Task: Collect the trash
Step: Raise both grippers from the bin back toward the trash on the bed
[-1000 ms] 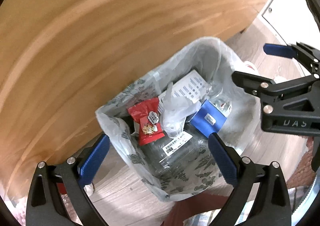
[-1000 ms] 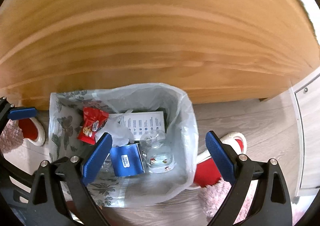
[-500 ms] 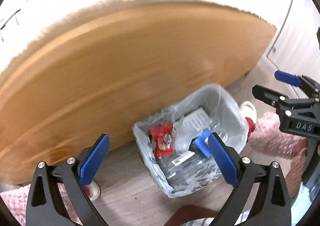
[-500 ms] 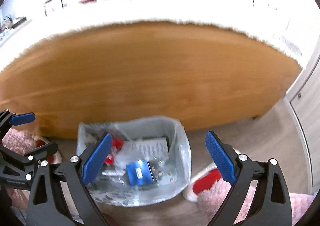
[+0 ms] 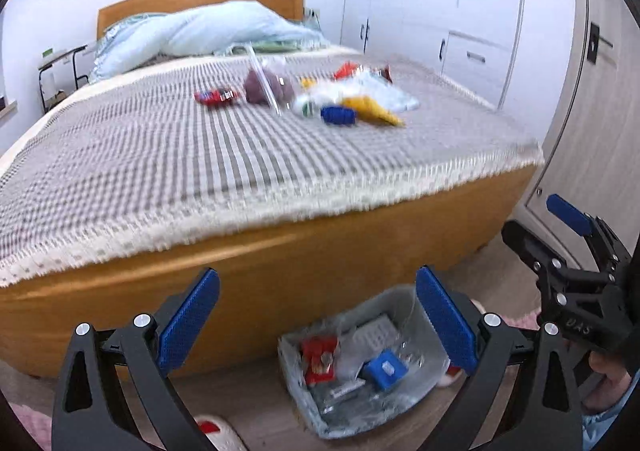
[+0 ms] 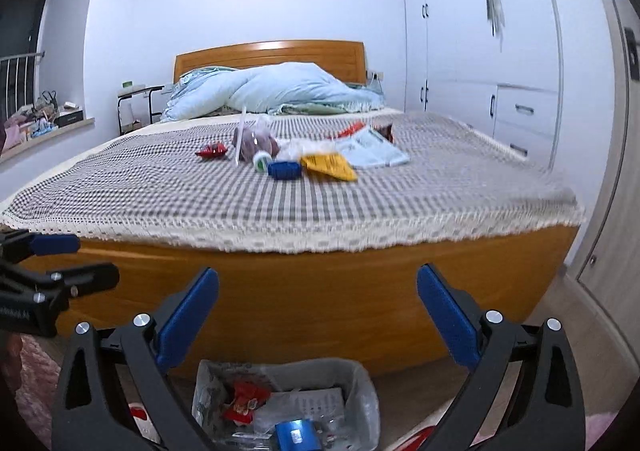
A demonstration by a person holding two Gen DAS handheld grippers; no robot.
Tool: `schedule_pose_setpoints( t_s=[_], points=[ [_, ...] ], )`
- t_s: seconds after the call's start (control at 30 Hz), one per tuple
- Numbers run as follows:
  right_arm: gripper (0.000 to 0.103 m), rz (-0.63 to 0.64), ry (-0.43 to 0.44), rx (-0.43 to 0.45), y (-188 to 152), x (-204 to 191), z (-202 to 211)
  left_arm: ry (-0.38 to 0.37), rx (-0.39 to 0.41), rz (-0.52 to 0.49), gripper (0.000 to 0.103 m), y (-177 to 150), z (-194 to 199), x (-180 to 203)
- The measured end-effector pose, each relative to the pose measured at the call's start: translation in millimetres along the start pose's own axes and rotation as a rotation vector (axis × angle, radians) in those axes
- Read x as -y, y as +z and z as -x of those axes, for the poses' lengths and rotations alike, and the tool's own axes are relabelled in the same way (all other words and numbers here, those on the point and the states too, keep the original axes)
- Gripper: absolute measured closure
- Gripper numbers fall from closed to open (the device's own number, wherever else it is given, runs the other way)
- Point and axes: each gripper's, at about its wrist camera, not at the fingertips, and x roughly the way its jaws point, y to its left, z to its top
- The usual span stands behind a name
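Left gripper (image 5: 316,325) is standing with fingers wide apart, nothing between them. Right gripper (image 6: 318,325) is opening its jaws further, likewise empty. Both are pointing over the lined bin (image 6: 362,383) on the floor toward the bed (image 6: 320,207).

Risk, as judged: the remaining litter is lying bunched together mid-bed, so one wide-open grab is likely catching several pieces or snagging the checked cover. The clear bag with a straw (image 6: 256,141) is looking slippery.

Blue can (image 6: 285,170) and yellow wrapper (image 6: 330,166) are sitting well beyond both grippers, above and behind the bin.
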Motion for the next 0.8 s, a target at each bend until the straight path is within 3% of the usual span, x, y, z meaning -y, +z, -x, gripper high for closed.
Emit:
schedule_pose_setpoints(
  t_s=[0.27, 0.4, 0.6, 0.8],
  points=[
    [0.008, 0.016, 0.091, 0.060, 68.9, -6.4, -5.6, 0.007, 0.126, 0.030, 0.008, 43.7, -0.8, -19.7],
    [0.008, 0.066, 0.053, 0.093, 73.4, -14.4, -31.5, 0.033, 0.178, 0.024, 0.008, 61.1, -10.1, -28.7],
    [0.008, 0.067, -0.011, 0.070, 91.0, -21.3, -66.6, 0.024, 0.152, 0.089, 0.008, 90.6, -38.0, -53.6],
    [0.008, 0.117, 0.007, 0.080, 115.2, -33.8, -102.6, 0.011, 0.139, 0.164, 0.008, 114.9, -56.8, -78.6]
  ],
)
